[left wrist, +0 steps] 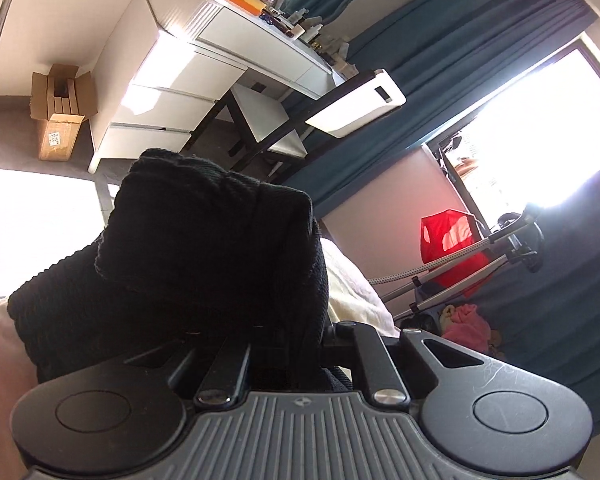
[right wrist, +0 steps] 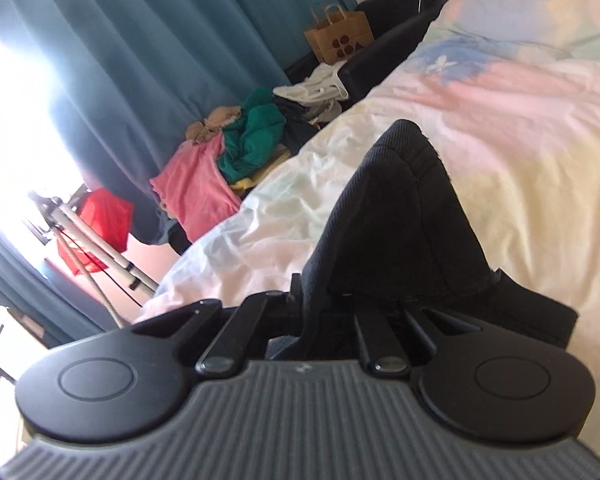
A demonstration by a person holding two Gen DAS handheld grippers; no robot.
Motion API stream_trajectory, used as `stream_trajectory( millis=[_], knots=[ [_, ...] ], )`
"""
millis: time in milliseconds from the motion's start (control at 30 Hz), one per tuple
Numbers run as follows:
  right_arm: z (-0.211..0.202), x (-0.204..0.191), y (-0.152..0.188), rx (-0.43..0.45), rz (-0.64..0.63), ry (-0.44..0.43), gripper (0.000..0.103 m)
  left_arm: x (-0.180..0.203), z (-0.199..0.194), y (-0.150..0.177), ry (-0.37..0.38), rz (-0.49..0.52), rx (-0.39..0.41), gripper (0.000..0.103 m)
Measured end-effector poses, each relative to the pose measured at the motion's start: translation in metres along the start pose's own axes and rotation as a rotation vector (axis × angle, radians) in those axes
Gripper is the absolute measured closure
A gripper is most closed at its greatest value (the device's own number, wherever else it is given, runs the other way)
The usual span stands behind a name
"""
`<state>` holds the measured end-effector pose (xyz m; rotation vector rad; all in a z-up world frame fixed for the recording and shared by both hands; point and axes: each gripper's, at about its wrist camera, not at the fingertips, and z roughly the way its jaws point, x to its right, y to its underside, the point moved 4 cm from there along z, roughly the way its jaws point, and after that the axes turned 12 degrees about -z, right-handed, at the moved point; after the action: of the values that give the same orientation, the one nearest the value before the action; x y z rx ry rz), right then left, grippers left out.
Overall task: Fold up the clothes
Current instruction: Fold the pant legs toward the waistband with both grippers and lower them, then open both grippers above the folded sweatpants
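A black ribbed garment (left wrist: 204,256) bunches over my left gripper (left wrist: 288,344) and hides its fingers; the jaws are closed on the cloth. In the right wrist view the same black garment (right wrist: 404,216) rises in a peak from my right gripper (right wrist: 332,300), whose jaws are closed on a fold of it. The fingertips of both grippers are buried in fabric. The garment is held above the bed's pastel duvet (right wrist: 520,112).
A pile of pink, green and white clothes (right wrist: 236,156) lies beside the bed by the blue curtain (right wrist: 140,40). A paper bag (right wrist: 336,36) stands further back. A white dresser (left wrist: 204,64), stool (left wrist: 268,120), cardboard box (left wrist: 60,112) and red bag (left wrist: 452,256) show in the left wrist view.
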<state>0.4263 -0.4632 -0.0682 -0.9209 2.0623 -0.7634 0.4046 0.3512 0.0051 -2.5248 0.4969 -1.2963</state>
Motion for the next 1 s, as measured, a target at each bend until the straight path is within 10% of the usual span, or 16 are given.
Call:
stream_trajectory(
  millis=[233, 467, 633, 733, 1000],
  knots=[
    [0.12, 0.001, 0.026, -0.129, -0.097, 0.089, 0.096, 0.024, 0.124, 0.03, -0.138, 0.137, -0.027, 0.09],
    [0.135, 0.009, 0.034, -0.159, -0.069, 0.021, 0.088, 0.012, 0.155, 0.038, -0.16, 0.227, -0.07, 0.082],
    [0.094, 0.023, 0.022, -0.153, -0.016, -0.116, 0.073, 0.011, 0.111, 0.032, -0.07, 0.279, -0.095, 0.048],
    [0.043, 0.04, 0.018, -0.093, 0.01, -0.144, 0.046, 0.005, 0.064, 0.03, -0.009, 0.286, -0.103, 0.028],
    [-0.056, 0.093, 0.05, -0.092, 0.192, -0.181, 0.031, -0.084, -0.042, 0.021, -0.035, 0.008, -0.222, 0.018]
  ],
)
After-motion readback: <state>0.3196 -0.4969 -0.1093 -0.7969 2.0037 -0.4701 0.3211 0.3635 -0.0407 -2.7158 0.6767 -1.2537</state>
